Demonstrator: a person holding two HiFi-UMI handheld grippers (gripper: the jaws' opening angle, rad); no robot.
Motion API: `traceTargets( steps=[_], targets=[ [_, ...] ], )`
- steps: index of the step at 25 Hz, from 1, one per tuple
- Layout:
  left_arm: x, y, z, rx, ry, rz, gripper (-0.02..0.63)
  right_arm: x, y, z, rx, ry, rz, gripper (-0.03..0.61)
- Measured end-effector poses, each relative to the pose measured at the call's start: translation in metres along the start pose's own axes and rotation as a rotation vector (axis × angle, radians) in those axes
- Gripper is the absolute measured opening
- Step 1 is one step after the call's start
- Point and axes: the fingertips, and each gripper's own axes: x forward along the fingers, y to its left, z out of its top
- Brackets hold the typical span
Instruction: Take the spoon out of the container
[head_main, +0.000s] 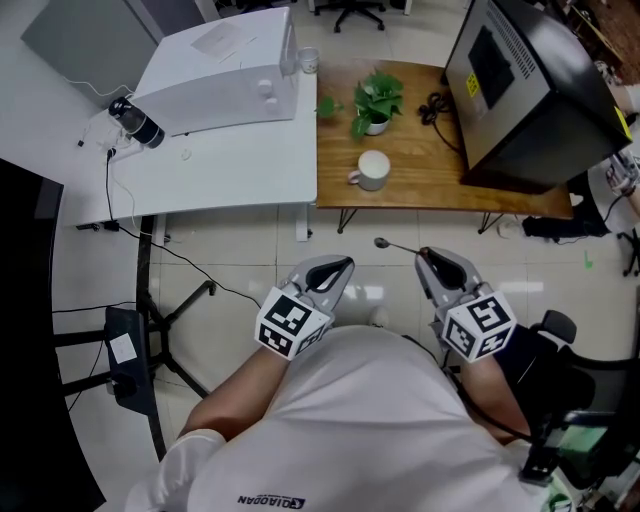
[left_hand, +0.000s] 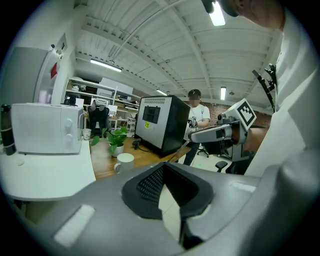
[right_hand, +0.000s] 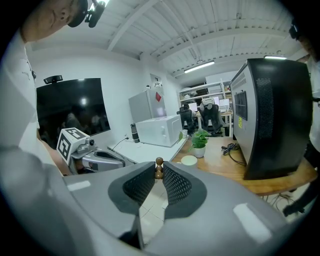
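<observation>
The white bench (head_main: 230, 165) takes up the far left, and the wooden bench (head_main: 420, 160) stands flush against its right edge. A black cabinet (head_main: 530, 90) sits on the right end of the wooden bench, and a white microwave (head_main: 225, 75) stands at the back of the white bench. You hold both tools low over the tiled floor, in front of the benches and well apart from them. Your left hand-held gripper (head_main: 341, 266) has its jaws pressed together with nothing between them. Your right hand-held gripper (head_main: 425, 255) pinches the spoon by its handle at the jaw tips. A potted plant (head_main: 375, 100) stands near the middle of the wooden bench. The white mug (head_main: 373, 170) is just in front of the plant. The spoon (head_main: 395, 246) is out of the mug and clear of the bench. It juts from your right jaws towards the left gripper, with its bowl in the air between the two tools.
</observation>
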Motion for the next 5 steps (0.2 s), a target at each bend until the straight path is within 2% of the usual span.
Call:
traceTargets(
  steps=[5],
  targets=[
    [0.0018,-0.0006,0.0003,0.000,-0.001,0.002,0.005,-0.0002,-0.0008,-0.0005,0.000,-0.002,0.002,0.055]
  ],
)
